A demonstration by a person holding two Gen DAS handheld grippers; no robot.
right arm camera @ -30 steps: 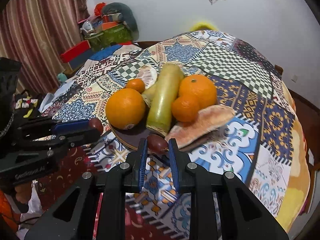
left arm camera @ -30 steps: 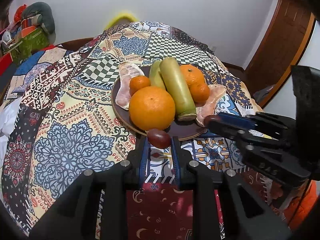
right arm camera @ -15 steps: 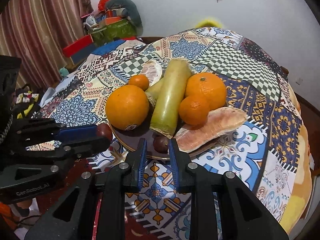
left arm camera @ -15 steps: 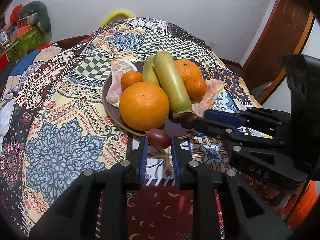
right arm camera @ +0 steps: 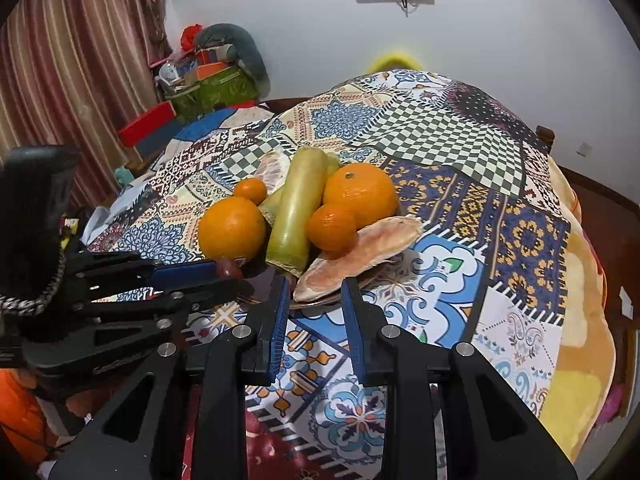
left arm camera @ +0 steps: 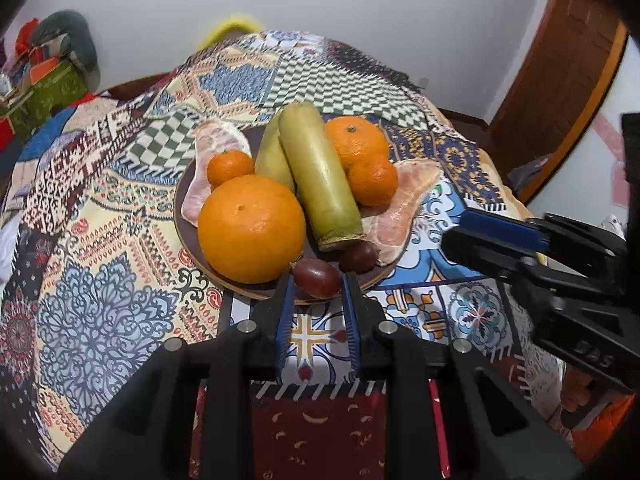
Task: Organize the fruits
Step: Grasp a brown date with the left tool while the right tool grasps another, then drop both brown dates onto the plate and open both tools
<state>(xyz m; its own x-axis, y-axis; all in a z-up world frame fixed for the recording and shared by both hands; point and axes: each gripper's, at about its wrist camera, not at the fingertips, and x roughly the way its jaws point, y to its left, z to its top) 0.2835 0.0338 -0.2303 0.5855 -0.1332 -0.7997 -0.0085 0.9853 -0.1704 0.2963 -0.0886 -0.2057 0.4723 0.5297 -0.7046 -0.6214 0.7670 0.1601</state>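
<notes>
Dark-red skin of a small plum-like fruit point(left arm camera: 316, 278) shows pinched between the blue pads of the left gripper point(left arm camera: 316, 292), held just at the near rim of the brown plate point(left arm camera: 188, 236); the right gripper point(right arm camera: 314, 300) carries nothing, its jaws parting with only patterned cloth point(right arm camera: 460, 280) between them; a second dark fruit point(left arm camera: 359, 257) lies on the plate by the cut end of the green cane piece point(left arm camera: 320, 184). Risks, as judged: the held fruit is round and smooth, so a release on the crowded rim may send it rolling off onto the cloth; nudging the large orange point(left arm camera: 251, 229) could shift the pile; the two grippers sit near each other and might knock. Writing: embossed letters on the right gripper body point(left arm camera: 592, 354) look like "DAS", partly hidden; lettering on the left gripper body in the right wrist view is too blurred to read.
</notes>
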